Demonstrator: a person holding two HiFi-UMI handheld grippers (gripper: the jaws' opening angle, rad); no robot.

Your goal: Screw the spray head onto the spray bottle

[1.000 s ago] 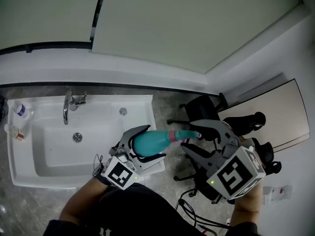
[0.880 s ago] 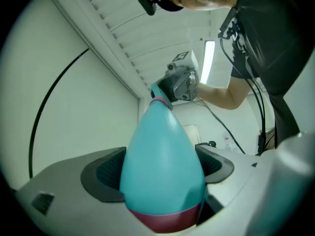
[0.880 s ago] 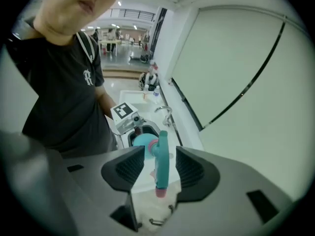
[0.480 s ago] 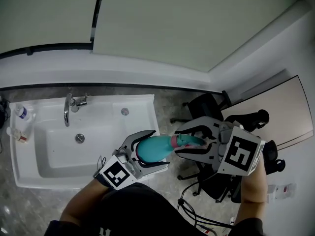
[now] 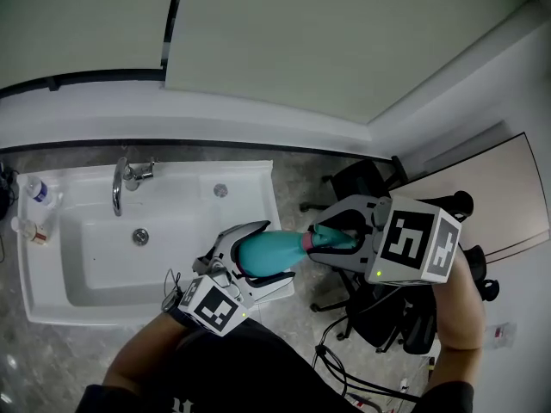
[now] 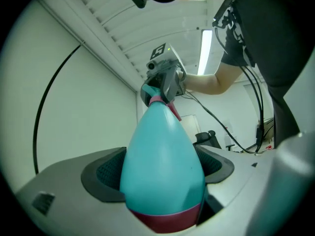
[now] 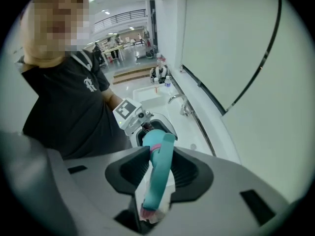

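Spray bottle [image 5: 258, 253]: teal and egg-shaped, with a magenta band round its base and a pink collar at its neck. It is held in the air lying nearly level, base toward the person.
Spray head [image 5: 332, 237]: teal, long and slim, with a pink part at its outer end. It sits at the bottle's neck, in line with the body. How far it is threaded on I cannot tell.
Where the bottle is: its wide base end lies between the jaws of the left gripper [image 6: 162, 168]. Its neck points away from them to the right gripper [image 5: 320, 243].
Left jaws: set wide, with both dark pads pressed on the sides of the bottle's broadest part.
Right jaws: narrow, and they have just been closing. The spray head runs lengthwise between them, with the pads against its two sides.
Room around: open air lies above the bottle and beyond its neck.
Under the left jaws: the right rim of a white sink [image 5: 269, 198]. Its basin and faucet [image 5: 116, 189] lie off to the left of those jaws.
Under the right jaws: black office chairs [image 5: 360, 186] on the floor, well below.
Far edge: a pale wall [image 5: 344, 50] beyond both jaws, well apart from them.
Sink's left end: small bottles [image 5: 34, 193], far from either gripper.
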